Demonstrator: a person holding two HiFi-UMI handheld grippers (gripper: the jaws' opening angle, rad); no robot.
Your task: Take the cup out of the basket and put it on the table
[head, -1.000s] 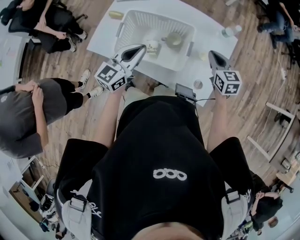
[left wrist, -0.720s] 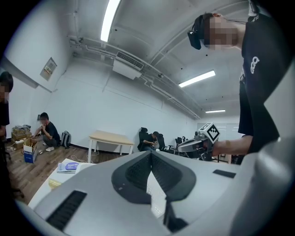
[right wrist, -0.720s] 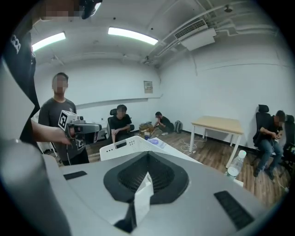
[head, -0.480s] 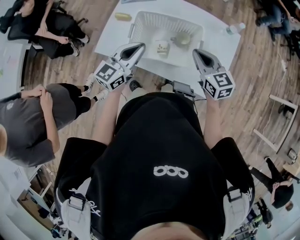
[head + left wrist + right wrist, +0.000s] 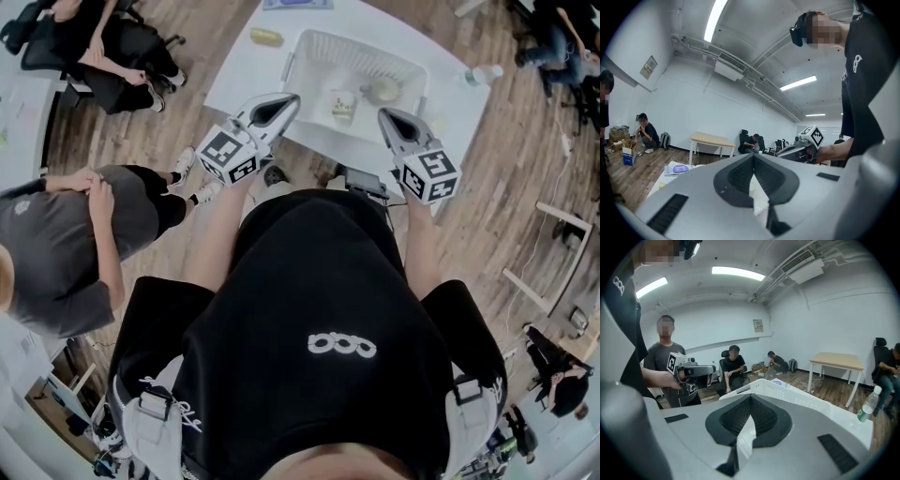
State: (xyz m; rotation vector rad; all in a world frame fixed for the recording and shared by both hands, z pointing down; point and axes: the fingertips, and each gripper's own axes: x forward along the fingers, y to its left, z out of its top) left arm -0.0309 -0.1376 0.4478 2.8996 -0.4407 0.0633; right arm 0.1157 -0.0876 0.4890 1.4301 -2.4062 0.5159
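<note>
Near the top of the head view, a white lattice basket [image 5: 309, 45] sits on a white table [image 5: 239, 80]. Two cups are inside it. The printed cup [image 5: 343, 105] stands toward the basket's near wall. It appears upright, its long axis vertical and its mouth turned up toward the camera, with the printed side facing the lower edge of the frame. Whether it has a handle cannot be made out. Just to its upper right a greenish cup [image 5: 382, 90] rests on the basket floor, apart from the printed one.

A person in a black shirt [image 5: 319, 309] holds both tools out over the table's near edge. The left gripper [image 5: 292, 97] reaches in from the left, its tip over the basket's near left corner and left of the printed cup. The right gripper [image 5: 383, 113] comes in from the right, its tip at the near wall, below the greenish cup. Neither touches a cup.

The left gripper view shows its jaws closed tip to tip with nothing between them. The right gripper view shows the same, with the basket's rim beyond the tips.

A clear bottle [image 5: 483, 73] stands on the table at the basket's right, and a small yellow object [image 5: 266, 37] lies at its left. One onlooker [image 5: 75, 225] stands at the left edge of the frame.
</note>
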